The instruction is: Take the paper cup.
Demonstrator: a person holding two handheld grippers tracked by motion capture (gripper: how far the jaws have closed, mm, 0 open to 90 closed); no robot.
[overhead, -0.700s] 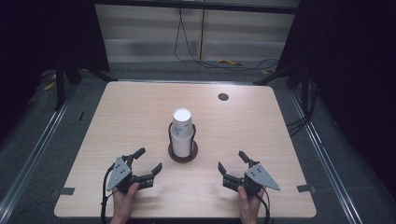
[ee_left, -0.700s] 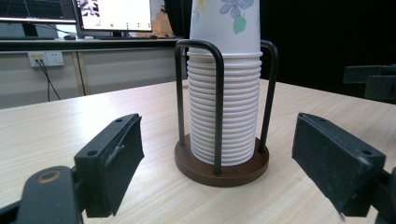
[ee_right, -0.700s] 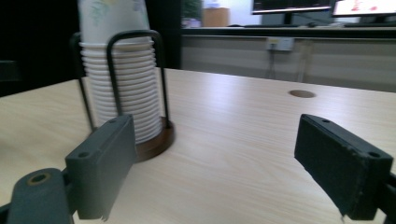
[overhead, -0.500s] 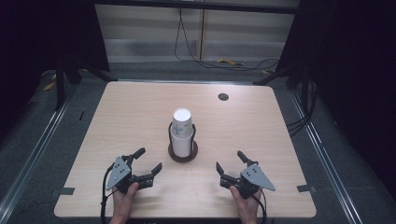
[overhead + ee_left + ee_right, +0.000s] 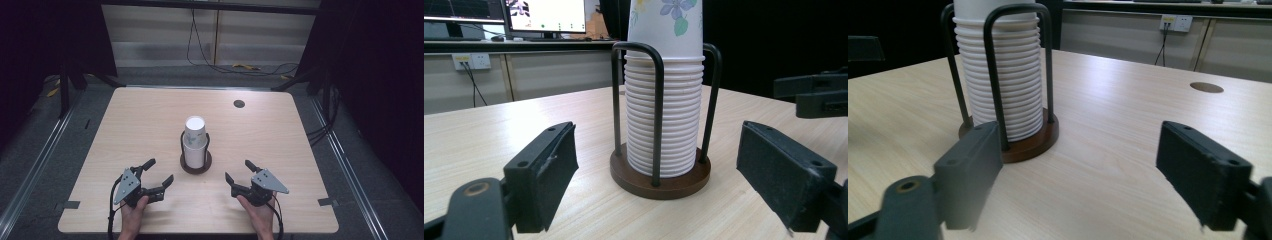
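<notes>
Drifting a touch inward toward the middle of the table point(image 5: 125, 115), the right gripper point(image 5: 241, 176) is now sitting slightly nearer the cup stack point(image 5: 195, 142) than it was a moment ago, while the left gripper point(image 5: 159, 172) is holding the same spot near the front edge. Both are hovering with jaws spread wide and nothing between them, and they are bracketing the stack from either side. That stack of paper cups is standing upright at the table's centre, nested inside a wire holder point(image 5: 657, 107) on a round wooden base point(image 5: 660, 177), with the flowered top cup point(image 5: 665, 25) poking above the loops. By the look of it, the approach is just beginning. To do it well, one gripper should be steadying the holder low down while the other is closing gently on the exposed top cup above the wire, squeezing lightly so the thin paper isn't crushing, then lifting straight up to clear the loops.
</notes>
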